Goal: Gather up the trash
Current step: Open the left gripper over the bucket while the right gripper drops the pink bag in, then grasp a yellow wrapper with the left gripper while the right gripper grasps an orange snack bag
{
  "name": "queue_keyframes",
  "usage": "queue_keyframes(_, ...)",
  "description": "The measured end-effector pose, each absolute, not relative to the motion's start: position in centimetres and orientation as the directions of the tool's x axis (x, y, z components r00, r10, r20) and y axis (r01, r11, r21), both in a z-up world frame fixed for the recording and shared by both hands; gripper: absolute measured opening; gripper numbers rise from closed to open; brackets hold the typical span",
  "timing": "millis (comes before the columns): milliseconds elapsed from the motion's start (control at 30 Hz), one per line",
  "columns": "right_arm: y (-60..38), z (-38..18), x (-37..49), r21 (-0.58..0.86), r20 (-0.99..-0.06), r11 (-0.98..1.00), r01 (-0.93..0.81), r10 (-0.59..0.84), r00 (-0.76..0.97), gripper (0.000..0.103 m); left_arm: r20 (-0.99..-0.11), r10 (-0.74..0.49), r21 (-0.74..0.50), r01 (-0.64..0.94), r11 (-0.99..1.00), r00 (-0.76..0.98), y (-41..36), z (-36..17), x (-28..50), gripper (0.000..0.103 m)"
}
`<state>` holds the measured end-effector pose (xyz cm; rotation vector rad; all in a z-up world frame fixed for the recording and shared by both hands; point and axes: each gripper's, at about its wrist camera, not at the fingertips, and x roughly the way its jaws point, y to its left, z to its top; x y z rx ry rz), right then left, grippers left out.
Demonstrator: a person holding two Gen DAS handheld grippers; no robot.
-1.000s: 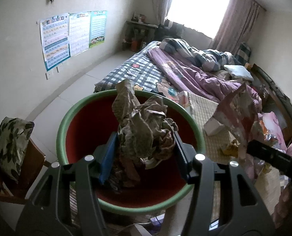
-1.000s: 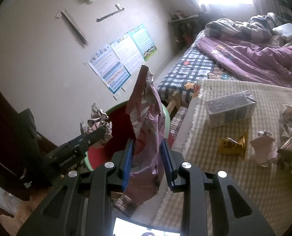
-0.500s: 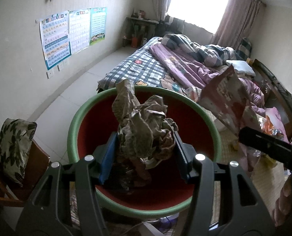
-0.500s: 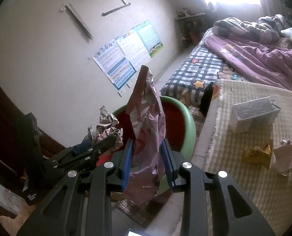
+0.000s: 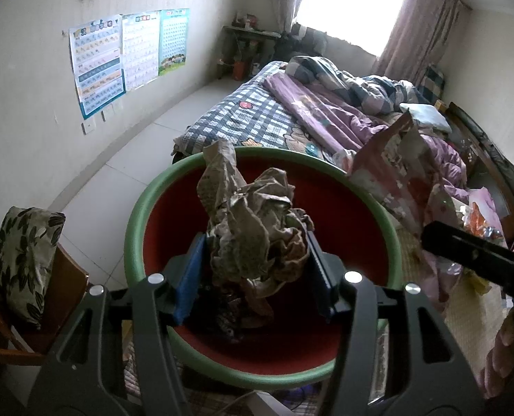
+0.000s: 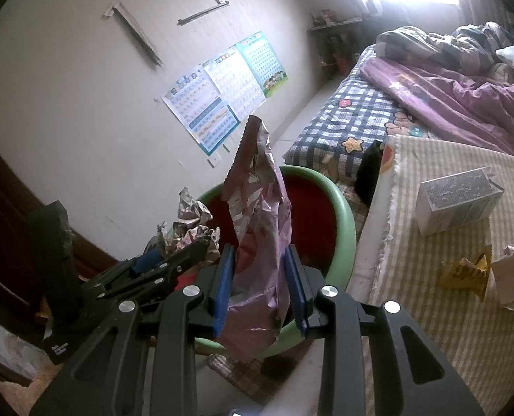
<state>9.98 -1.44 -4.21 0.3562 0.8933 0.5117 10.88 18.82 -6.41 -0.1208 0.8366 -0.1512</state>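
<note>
Seemingly above basin point(image 5: 257, 378): crumpled paper point(image 5: 257, 232), wrapper point(image 6: 260, 242).

No writing can be read in either view. The three wall charts point(image 5: 129, 59) carry rows of small coloured print and grids, but all of it is too small and blurred to make out. The crumpled printed paper point(image 5: 253, 228) shows fine lines of text that stay illegible, the yellow wrapper point(image 6: 468, 274) on the mat bears dark lettering that cannot be deciphered, and the patterned grey box point(image 6: 458, 201) shows only an unreadable repeating pattern.
</note>
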Motion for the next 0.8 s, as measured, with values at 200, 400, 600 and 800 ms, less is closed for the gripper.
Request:
queue_keyframes(200,-1.5,-4.2,10.0,0.502,-0.64,0.82,-0.276,0.566,0.519,0.031,-0.729,-0.175,-0.163,0.08,0.983,0.661,19.0,-6.5,11.1,0.058)
queue_keyframes(400,-1.5,-3.9,10.1,0.524,-0.614,0.8,-0.292,0.593,0.521,0.045,-0.719,-0.146,-0.159,0.044,0.986,0.68,19.7,-6.3,11.2,0.072)
queue_keyframes(600,-1.9,-3.7,10.2,0.544,-0.6,0.789,-0.286,0.604,0.525,0.051,-0.715,-0.126,-0.155,0.019,0.988,0.688,20.0,-6.1,11.1,0.073)
queue_keyframes(800,-3.2,-3.5,10.0,0.559,-0.584,0.782,-0.275,0.607,0.538,0.051,-0.709,-0.104,-0.141,0.004,0.99,0.697,20.0,-5.8,10.7,0.073)
